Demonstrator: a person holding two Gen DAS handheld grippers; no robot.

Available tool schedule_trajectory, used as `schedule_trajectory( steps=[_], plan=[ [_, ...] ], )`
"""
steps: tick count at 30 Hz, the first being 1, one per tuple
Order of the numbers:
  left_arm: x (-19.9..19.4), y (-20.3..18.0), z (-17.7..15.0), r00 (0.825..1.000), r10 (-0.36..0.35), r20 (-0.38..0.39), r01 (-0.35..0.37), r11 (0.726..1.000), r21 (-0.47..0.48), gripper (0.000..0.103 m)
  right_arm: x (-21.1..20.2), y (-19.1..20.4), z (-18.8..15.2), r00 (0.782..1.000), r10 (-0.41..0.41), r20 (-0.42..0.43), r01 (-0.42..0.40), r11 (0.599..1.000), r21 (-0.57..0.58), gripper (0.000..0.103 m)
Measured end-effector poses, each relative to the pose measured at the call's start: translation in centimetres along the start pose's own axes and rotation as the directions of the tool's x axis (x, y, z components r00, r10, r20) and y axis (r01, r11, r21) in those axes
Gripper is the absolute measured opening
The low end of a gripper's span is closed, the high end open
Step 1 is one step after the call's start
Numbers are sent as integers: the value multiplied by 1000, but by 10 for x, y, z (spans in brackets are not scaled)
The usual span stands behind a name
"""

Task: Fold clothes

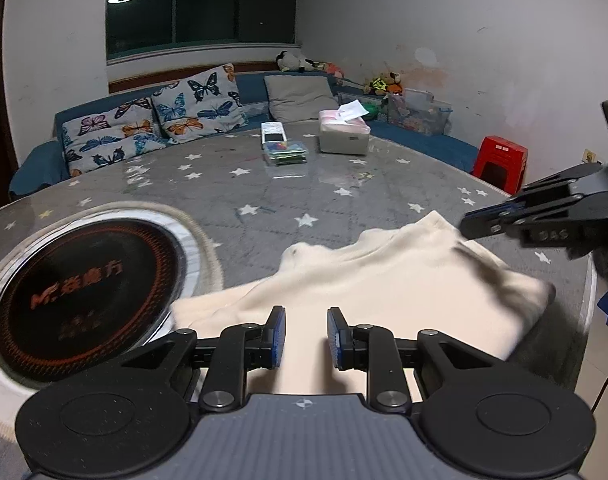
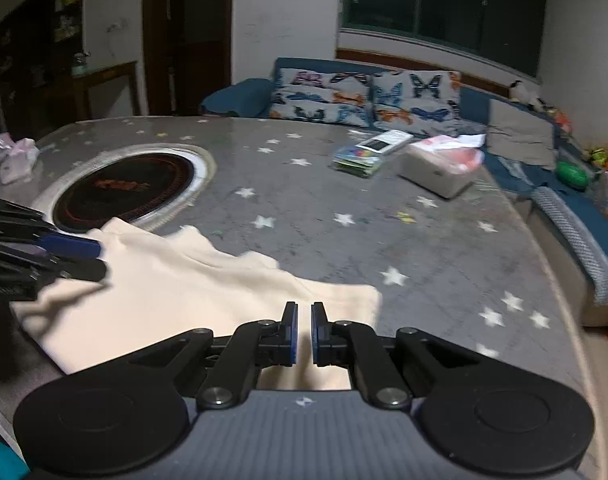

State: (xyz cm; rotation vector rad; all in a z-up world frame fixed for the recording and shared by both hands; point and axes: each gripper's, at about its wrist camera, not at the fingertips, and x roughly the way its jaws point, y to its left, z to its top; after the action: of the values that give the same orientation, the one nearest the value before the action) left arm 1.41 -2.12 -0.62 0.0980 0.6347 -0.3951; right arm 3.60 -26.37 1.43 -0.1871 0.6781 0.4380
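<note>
By the induction hob (image 1: 87,292) set into the starred tabletop (image 1: 263,184), the cream garment (image 1: 384,280) lies bunched, seemingly doubled over once but untidy. The left tool (image 1: 306,338) hovers over its near edge, jaws apart, empty. The right tool (image 2: 303,334) is narrowly parted, gripping nothing. Most folding looks still ahead.
</note>
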Motion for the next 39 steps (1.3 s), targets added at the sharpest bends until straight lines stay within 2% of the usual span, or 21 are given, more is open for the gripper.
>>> schedule_trajectory(
  steps=[5, 13, 19, 24, 28, 30, 34, 39],
  plan=[
    [21, -2, 18, 1000, -21, -5, 21, 1000, -23, 26, 28, 11, 14, 998, 53, 14, -53, 999, -1, 5],
    [58, -2, 29, 999, -25, -40, 24, 999, -31, 26, 36, 15, 13, 999, 46, -6, -46, 999, -7, 5],
    [53, 0, 28, 999, -19, -45, 18, 999, -40, 26, 27, 18, 11, 999, 47, -11, -47, 999, -17, 9],
    [40, -3, 26, 999, -12, -40, 10, 999, -43, 33, 8, 23, 4, 998, 60, -13, -61, 998, -26, 19],
    [28, -3, 22, 999, 3, -39, -5, 999, -51, 41, -4, 29, -3, 998, 65, -17, -66, 997, -32, 32],
    [24, -2, 19, 999, 16, -42, -19, 998, -58, 45, -9, 34, -5, 997, 77, -16, -77, 996, -37, 33],
    [14, 2, 11, 998, 40, -54, -44, 996, -77, 54, -16, 45, -10, 995, 100, -15, -100, 993, -60, 40],
    [-3, 10, 1, 996, 70, -55, -76, 991, -109, 59, -18, 56, -15, 993, 119, -19, -120, 991, -65, 48]
  ],
)
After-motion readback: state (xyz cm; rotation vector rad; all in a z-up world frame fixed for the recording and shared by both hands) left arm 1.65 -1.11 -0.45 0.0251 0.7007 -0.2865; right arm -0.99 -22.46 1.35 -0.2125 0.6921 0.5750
